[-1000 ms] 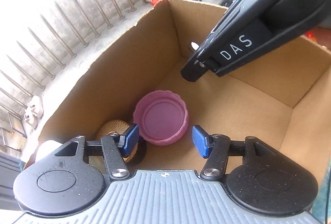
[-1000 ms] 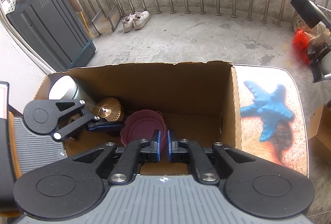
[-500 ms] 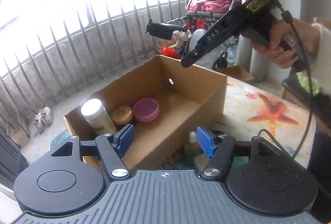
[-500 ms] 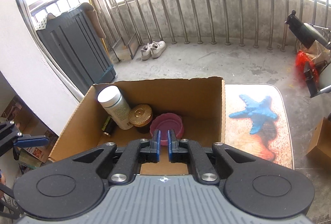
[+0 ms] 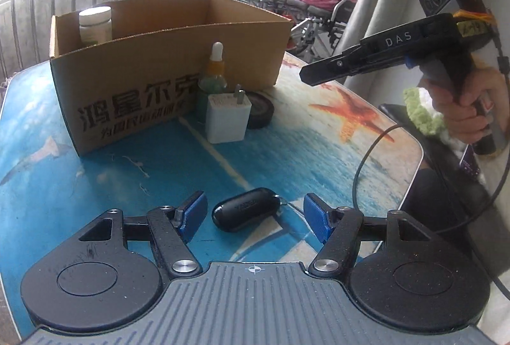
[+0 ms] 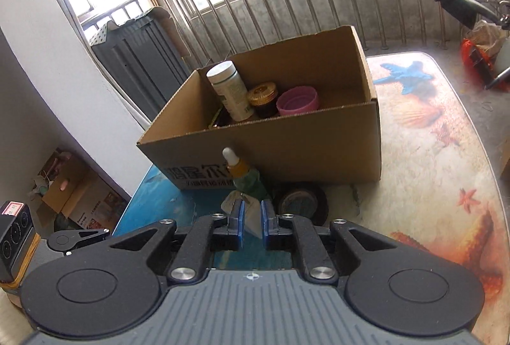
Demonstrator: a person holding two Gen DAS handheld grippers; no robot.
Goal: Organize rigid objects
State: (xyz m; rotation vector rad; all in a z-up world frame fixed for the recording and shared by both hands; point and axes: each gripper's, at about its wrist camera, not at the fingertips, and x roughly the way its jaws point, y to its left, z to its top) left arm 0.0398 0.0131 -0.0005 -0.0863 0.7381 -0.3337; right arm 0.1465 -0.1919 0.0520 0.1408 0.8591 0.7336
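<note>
- Both grippers have pulled back out of the cardboard box (image 6: 287,138) since a second ago; the left gripper (image 5: 253,214) now hovers low over the table (image 5: 287,154), well short of the box.
- Left fingers (image 5: 191,212) are spread wide and hold nothing; a black key fob (image 5: 245,209) lies flat on the table between them, long axis running left to right and tilted slightly up to the right, key ring at its right end.
- Right gripper (image 6: 251,219) has its fingers nearly together with a narrow gap, gripping nothing.
- Inside the box: a white-capped bottle (image 6: 229,90) upright at the left end, a gold-lidded jar (image 6: 263,96) beside it, then a pink lid (image 6: 298,99) lying open side up.
- Outside, against the box's front wall: a dropper bottle (image 5: 213,74) standing upright, a white charger plug (image 5: 227,117) with its prongs pointing up, and a dark round tin (image 5: 261,112) lying flat just behind the plug.
</note>
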